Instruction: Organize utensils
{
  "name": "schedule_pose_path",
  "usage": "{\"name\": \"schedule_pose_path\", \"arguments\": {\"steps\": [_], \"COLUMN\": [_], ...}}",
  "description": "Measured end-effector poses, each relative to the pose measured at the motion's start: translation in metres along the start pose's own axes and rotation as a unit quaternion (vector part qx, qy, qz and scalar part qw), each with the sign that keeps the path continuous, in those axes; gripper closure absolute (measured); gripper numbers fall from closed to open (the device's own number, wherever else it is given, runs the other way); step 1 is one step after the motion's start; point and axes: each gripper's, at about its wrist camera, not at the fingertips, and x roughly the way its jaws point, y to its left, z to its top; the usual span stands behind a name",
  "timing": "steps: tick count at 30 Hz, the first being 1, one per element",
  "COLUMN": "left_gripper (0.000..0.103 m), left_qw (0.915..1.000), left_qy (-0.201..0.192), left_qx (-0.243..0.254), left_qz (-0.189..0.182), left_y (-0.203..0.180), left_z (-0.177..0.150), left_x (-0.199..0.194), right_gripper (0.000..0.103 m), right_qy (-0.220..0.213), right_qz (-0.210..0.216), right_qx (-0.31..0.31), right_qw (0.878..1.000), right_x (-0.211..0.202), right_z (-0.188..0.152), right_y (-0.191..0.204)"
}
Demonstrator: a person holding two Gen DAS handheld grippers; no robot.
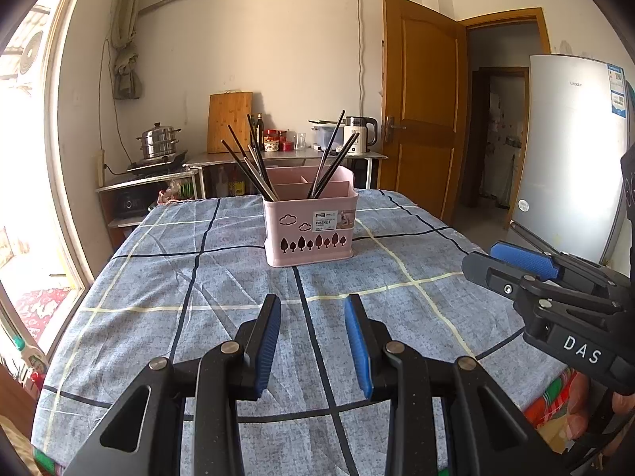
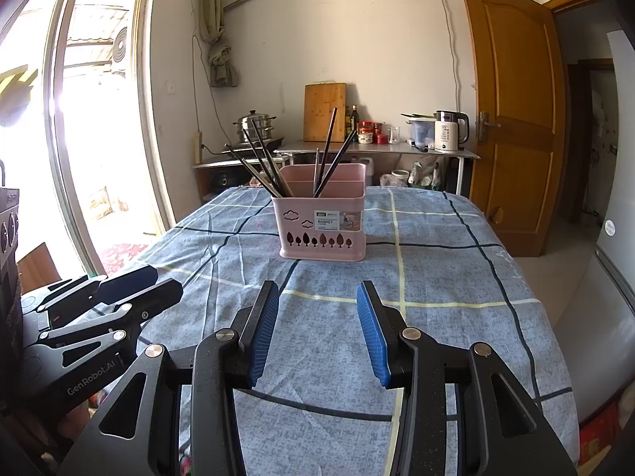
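On the checked surface (image 1: 158, 277): pink basket (image 1: 309, 230) holding dark chopsticks (image 1: 254, 166).
Both the left claw (image 1: 313, 341) and right claw (image 2: 317, 329) hang apart, empty, well short; nothing loose remains, sorting looks finished.

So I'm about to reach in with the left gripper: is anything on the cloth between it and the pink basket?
Nothing visible: only bare checked tablecloth lies between the open left gripper and the pink basket. The right gripper sits off to the right.
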Motion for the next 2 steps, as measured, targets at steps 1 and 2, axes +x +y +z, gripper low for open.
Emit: {"name": "schedule_pose_path", "arguments": {"steps": [1, 2], "left_gripper": [0.07, 0.07], "left_qw": [1.0, 1.0], "left_qy": [0.0, 0.0], "left_qx": [0.0, 0.0], "left_qz": [0.0, 0.0], "left_y": [0.0003, 0.0004], "left_z": [0.0, 0.0001], "left_x": [0.0, -0.0001], "right_gripper": [0.061, 0.061], "right_qy": [0.0, 0.001], "right_qz": [0.0, 0.0], "right_qx": [0.0, 0.0], "right_qw": [1.0, 1.0], "right_x": [0.0004, 0.0004], "right_z": [0.0002, 0.0001], "right_y": [0.0, 0.0]}}
